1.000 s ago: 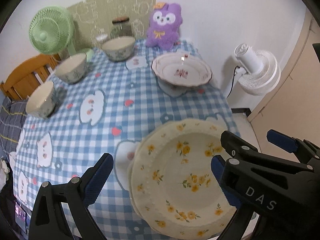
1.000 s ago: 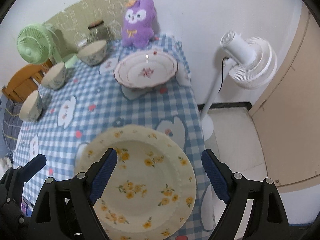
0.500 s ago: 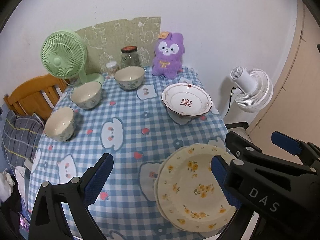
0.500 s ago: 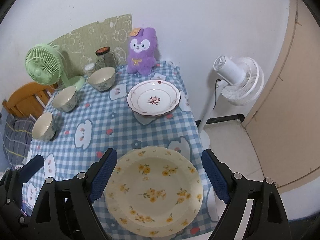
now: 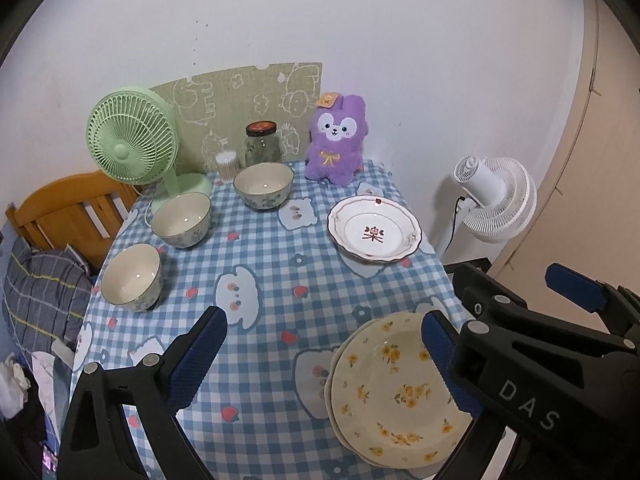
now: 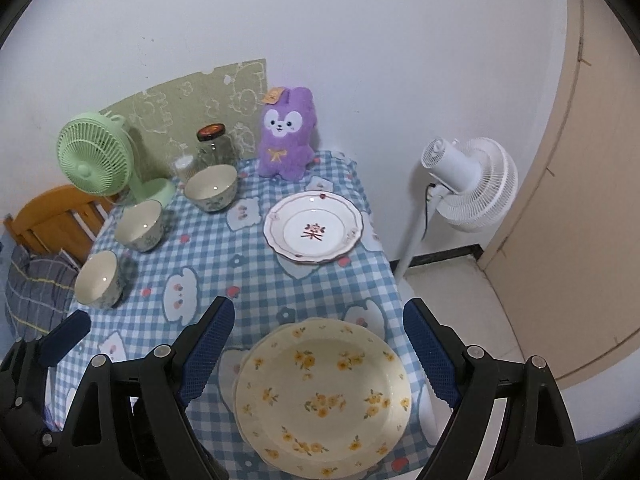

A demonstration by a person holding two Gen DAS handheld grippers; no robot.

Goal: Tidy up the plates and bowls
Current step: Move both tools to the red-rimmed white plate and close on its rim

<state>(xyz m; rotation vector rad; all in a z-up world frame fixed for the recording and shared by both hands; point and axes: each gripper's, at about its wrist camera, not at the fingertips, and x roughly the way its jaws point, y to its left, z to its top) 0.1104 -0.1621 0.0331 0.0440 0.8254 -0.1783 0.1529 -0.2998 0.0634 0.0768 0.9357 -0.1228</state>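
Left gripper and right gripper both spread wide, holding nothing, hovering above table's near right corner; since earlier frame both pulled up and back, view wider

Yellow-flower plates: two stacked there; red-pattern plate: one, far right; bowls: three along left

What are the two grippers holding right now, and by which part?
Nothing. The left gripper and the right gripper are both open above the table, clear of the yellow-flowered plates.
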